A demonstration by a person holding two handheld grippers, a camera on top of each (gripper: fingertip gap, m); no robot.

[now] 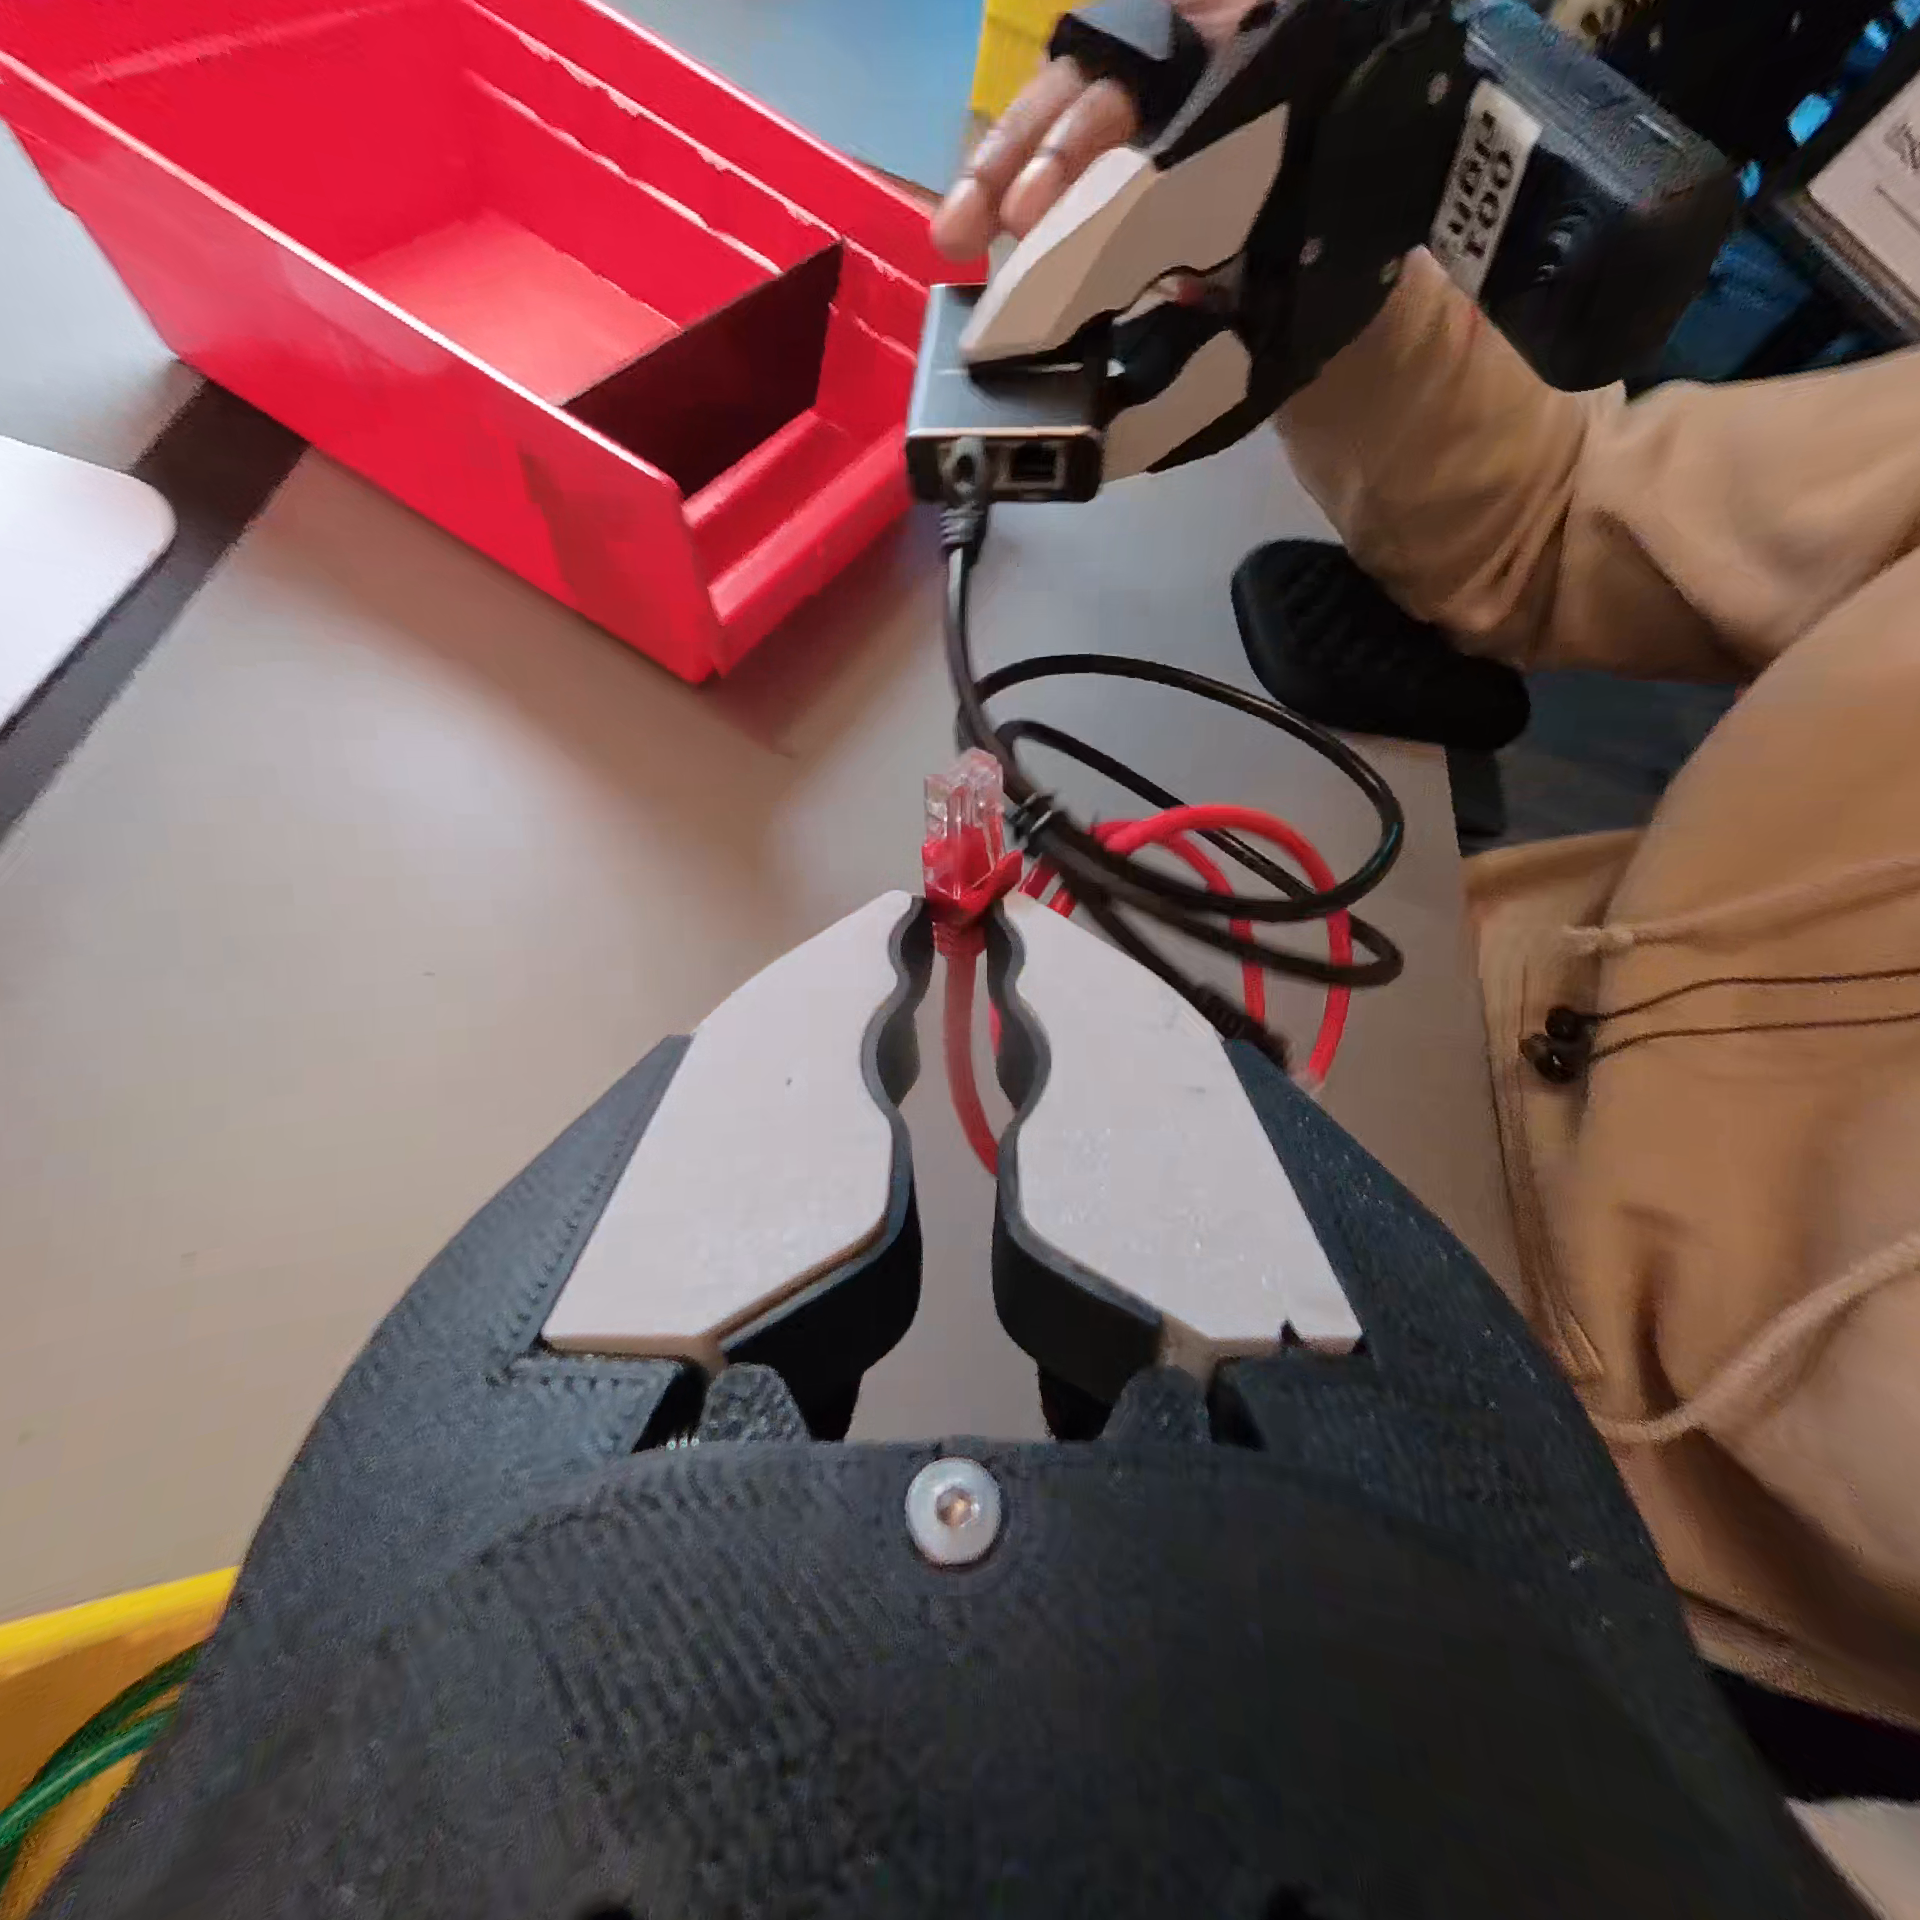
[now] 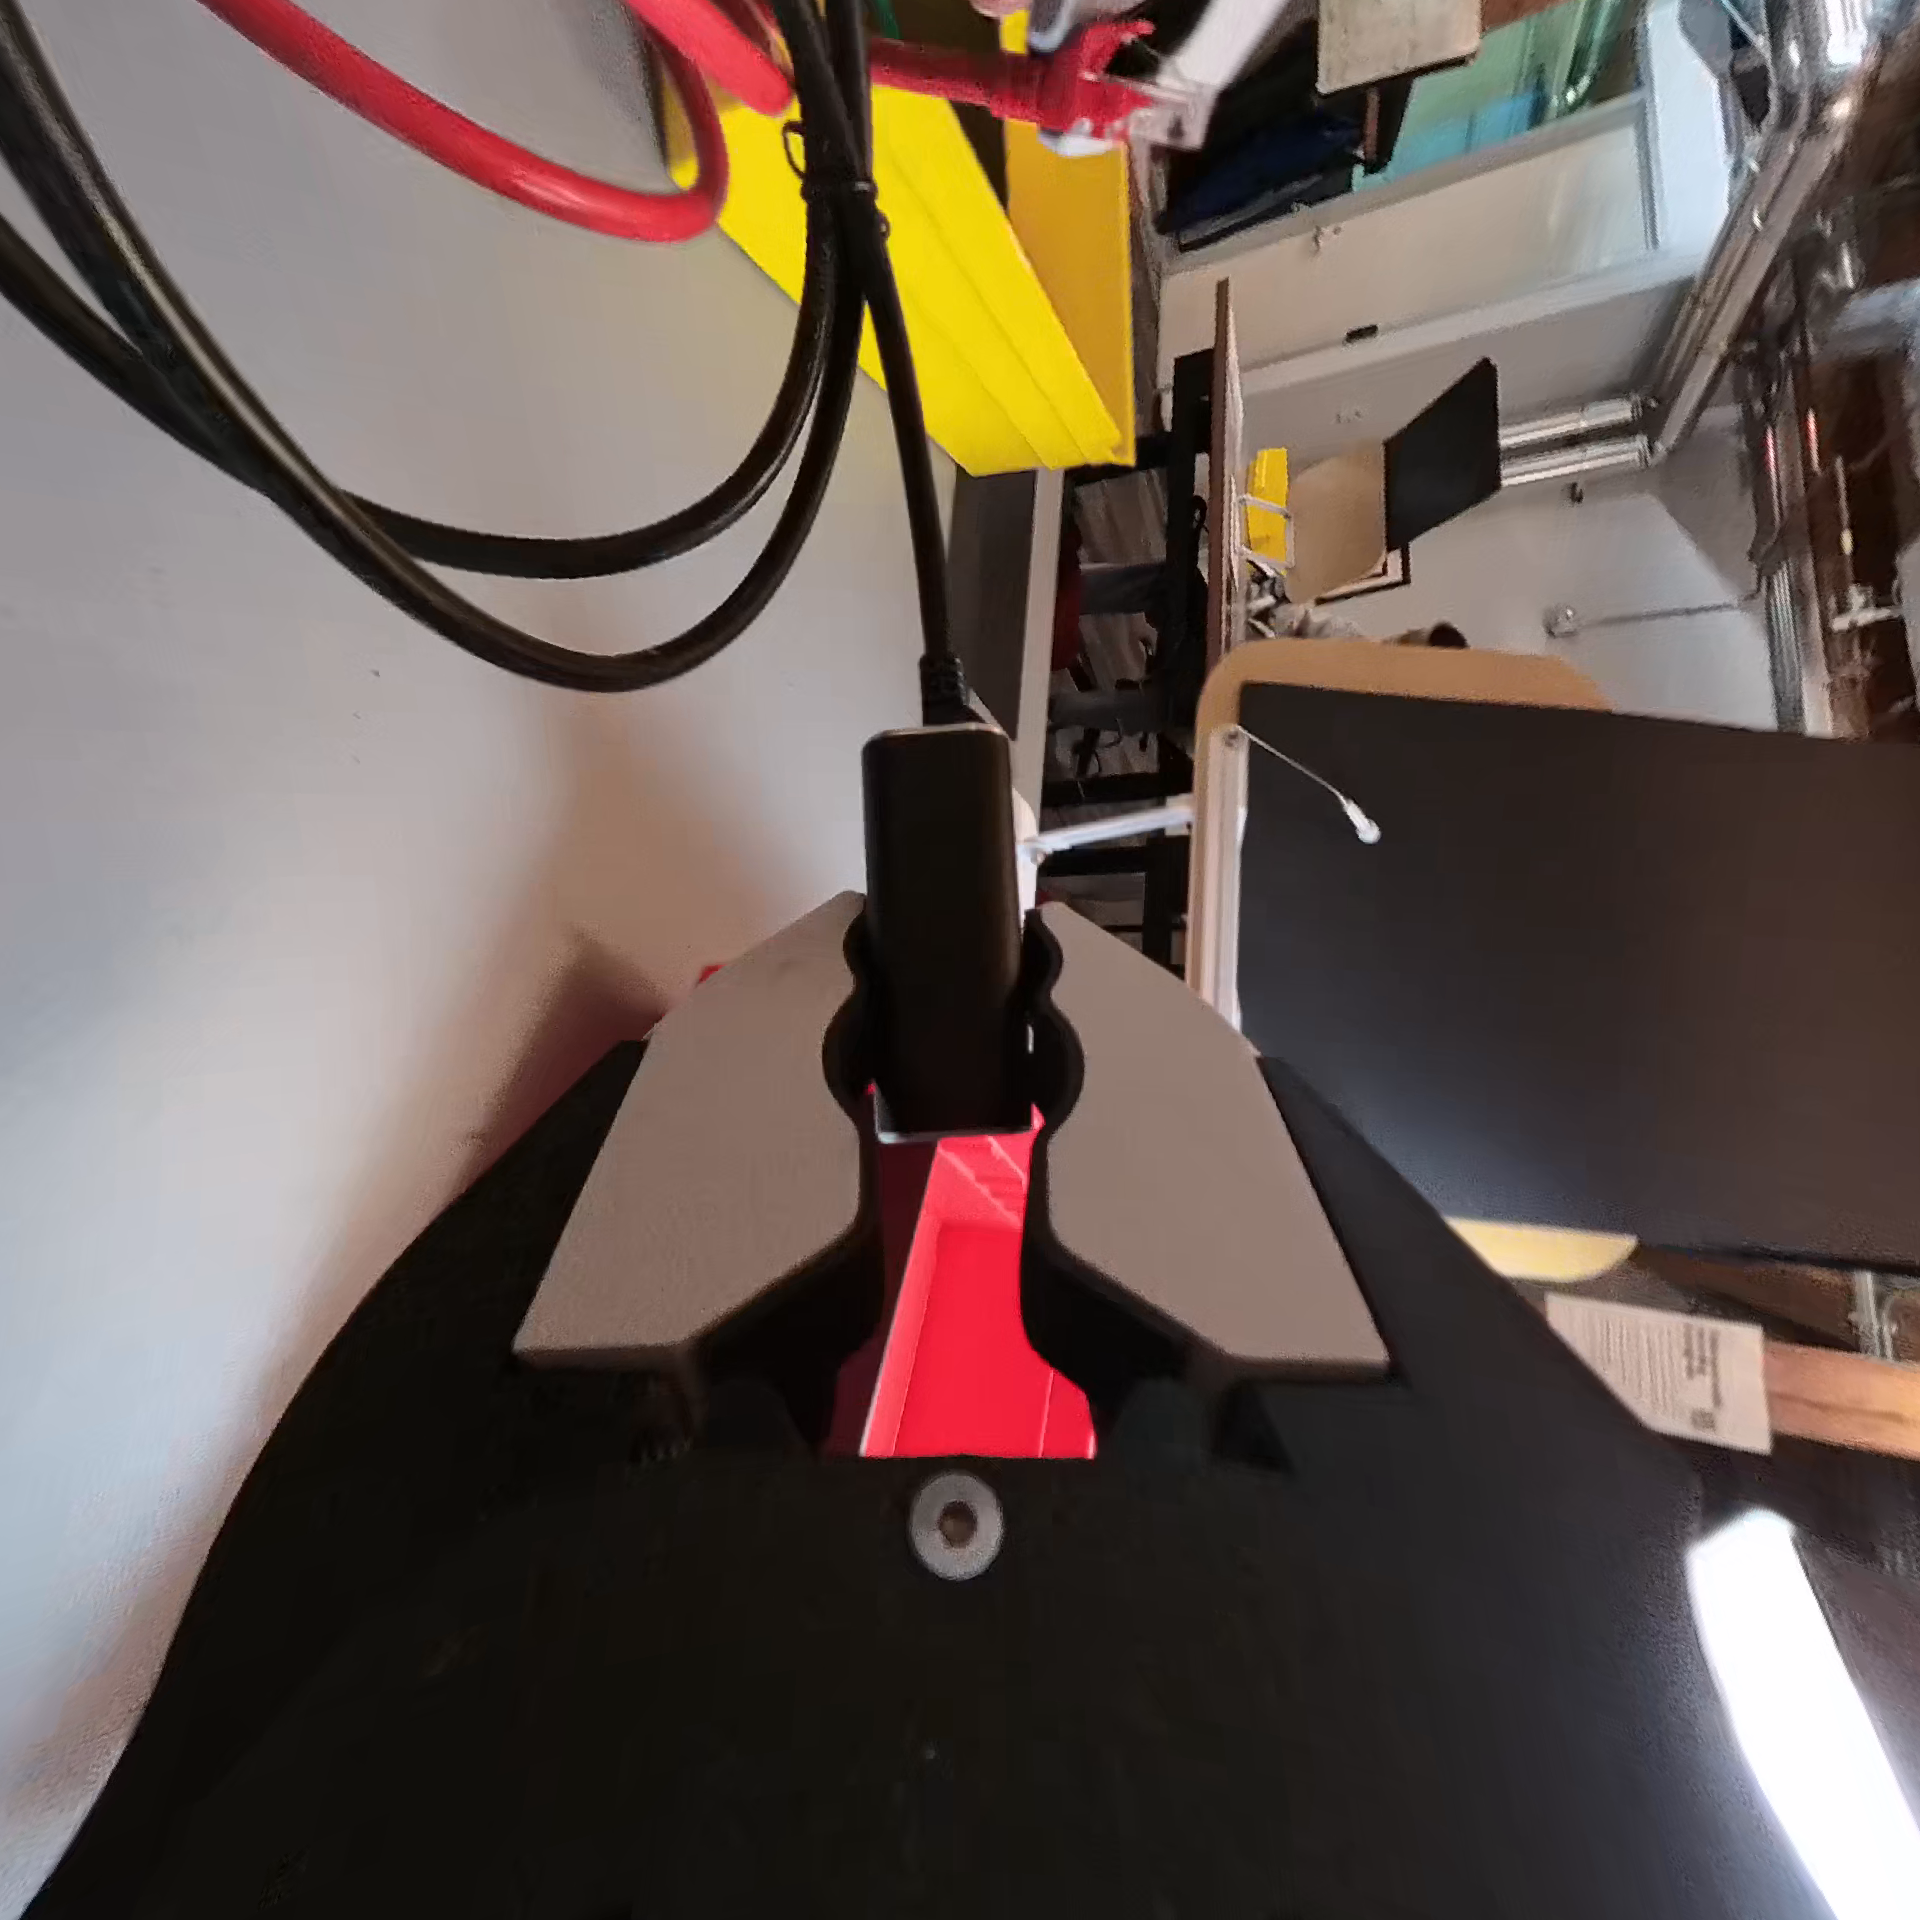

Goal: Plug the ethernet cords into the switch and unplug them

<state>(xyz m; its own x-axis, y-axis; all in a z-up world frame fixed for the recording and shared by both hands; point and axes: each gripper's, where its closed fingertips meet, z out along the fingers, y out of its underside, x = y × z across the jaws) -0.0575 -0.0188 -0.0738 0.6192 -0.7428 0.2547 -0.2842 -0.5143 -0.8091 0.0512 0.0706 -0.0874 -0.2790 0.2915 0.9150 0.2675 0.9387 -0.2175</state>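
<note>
My left gripper (image 1: pixel 958 914) is shut on the red ethernet cord (image 1: pixel 961 1039) just behind its clear plug (image 1: pixel 964 795), which points toward the switch. The small black switch (image 1: pixel 1003 416) is held above the table by my right gripper (image 1: pixel 1060 400), with its open port (image 1: pixel 1031 464) facing the plug. A black cable (image 1: pixel 1195 831) hangs from the switch and loops on the table. In the right wrist view my right gripper (image 2: pixel 943 935) is shut on the switch (image 2: pixel 940 914), and the red plug (image 2: pixel 1101 94) shows at the top.
A red bin (image 1: pixel 499 343) with a black divider sits on the brown table (image 1: pixel 416 883), left of the switch. A yellow bin (image 1: pixel 73 1683) is at the lower left. A person's tan sleeve (image 1: pixel 1558 520) and hoodie fill the right side. Left tips to right tips: about 15 cm.
</note>
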